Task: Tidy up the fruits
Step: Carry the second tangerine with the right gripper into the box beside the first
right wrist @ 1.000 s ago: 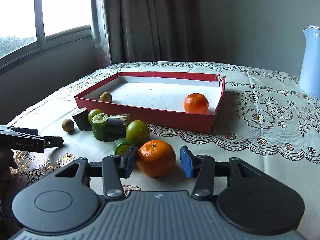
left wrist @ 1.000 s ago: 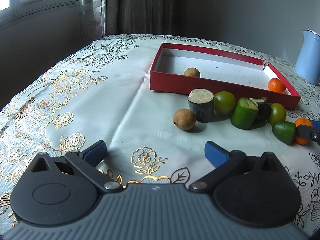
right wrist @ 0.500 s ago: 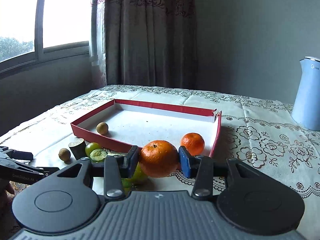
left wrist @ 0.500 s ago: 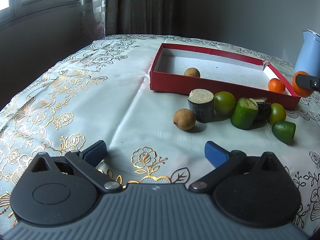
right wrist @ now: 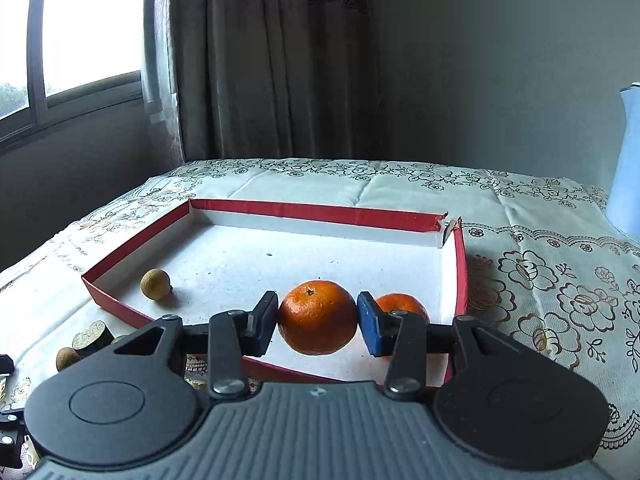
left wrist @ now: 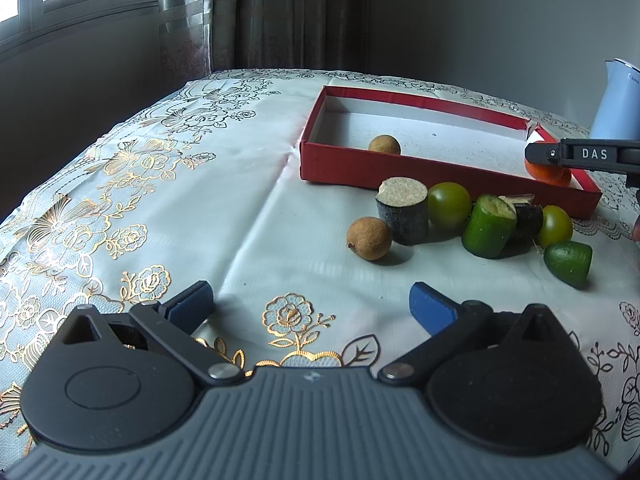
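— Where's the orange?
— My right gripper (right wrist: 318, 317) grips the orange (right wrist: 317, 316) over the red tray (right wrist: 324, 212), beside a second orange (right wrist: 402, 306) inside.
— And the left?
— My left gripper (left wrist: 311, 304) is spread wide, holding nothing, in front of the tray.

Right gripper (right wrist: 318, 320) clamped on mandarin (right wrist: 317, 317), blue pads touching both sides, fruit over near right part of red tray (right wrist: 320, 210). Second mandarin (right wrist: 401, 306) in tray just behind right finger. Longan (right wrist: 155, 284) in tray, left side. Another longan (right wrist: 67, 358) and cut dark chunk (right wrist: 93, 334) on floral tablecloth (right wrist: 560, 280) outside near wall.
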Tool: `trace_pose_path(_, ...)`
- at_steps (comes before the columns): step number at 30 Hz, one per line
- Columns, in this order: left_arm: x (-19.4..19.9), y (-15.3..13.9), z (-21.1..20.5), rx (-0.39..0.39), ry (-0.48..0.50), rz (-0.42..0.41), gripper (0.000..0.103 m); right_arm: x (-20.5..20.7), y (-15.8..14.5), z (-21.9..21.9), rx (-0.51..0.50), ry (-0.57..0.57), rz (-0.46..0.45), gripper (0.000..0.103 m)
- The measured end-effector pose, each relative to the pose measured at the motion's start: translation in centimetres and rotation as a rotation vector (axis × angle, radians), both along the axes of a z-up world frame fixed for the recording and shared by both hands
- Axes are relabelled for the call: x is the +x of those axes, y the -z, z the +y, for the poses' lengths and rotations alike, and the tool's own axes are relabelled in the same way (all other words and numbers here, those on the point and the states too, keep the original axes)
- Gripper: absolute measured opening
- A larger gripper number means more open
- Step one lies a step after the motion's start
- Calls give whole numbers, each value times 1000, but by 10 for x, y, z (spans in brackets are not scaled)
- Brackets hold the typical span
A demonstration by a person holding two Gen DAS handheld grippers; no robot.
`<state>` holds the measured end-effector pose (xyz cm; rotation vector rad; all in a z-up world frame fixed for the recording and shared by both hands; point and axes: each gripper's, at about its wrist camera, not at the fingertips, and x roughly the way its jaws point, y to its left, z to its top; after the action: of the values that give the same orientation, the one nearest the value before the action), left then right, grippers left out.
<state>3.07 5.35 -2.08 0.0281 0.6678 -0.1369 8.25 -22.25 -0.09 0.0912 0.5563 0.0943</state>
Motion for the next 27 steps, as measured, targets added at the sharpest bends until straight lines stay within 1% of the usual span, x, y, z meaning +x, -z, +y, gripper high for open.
trace_pose_path(6, 0, 0, 0, 0, 0, 0, 103, 3, 5, -1, 2, 2, 13, 43)
trace_pose_path(13, 0, 0, 0, 0, 0, 0, 103, 3, 8, 1, -2, -9, 8, 43)
trace_pose_path(15, 0, 0, 0, 0, 0, 0, 103, 3, 8, 1, -2, -12, 7, 46)
trace_pose_path(17, 0, 0, 0, 0, 1, 0, 103, 0, 7, 1, 1, -18, -3, 60)
trace_pose_path(19, 0, 0, 0, 0, 1, 0, 103, -5, 3, -1, -1, 3, -15, 64)
trace_pose_path(22, -1, 0, 1, -4, 1, -2, 103, -20, -6, -9, 13, 20, -56, 64)
trace_pose_path(25, -4, -2, 6, -45, 7, -25, 103, -41, -12, -26, 17, 57, -98, 65)
trace_pose_path(26, -8, -4, 7, -62, 12, -48, 103, -48, -14, -32, 17, 76, -116, 70)
trace_pose_path(27, -11, -6, 8, -71, 15, -73, 103, -55, -14, -40, 19, 97, -133, 73)
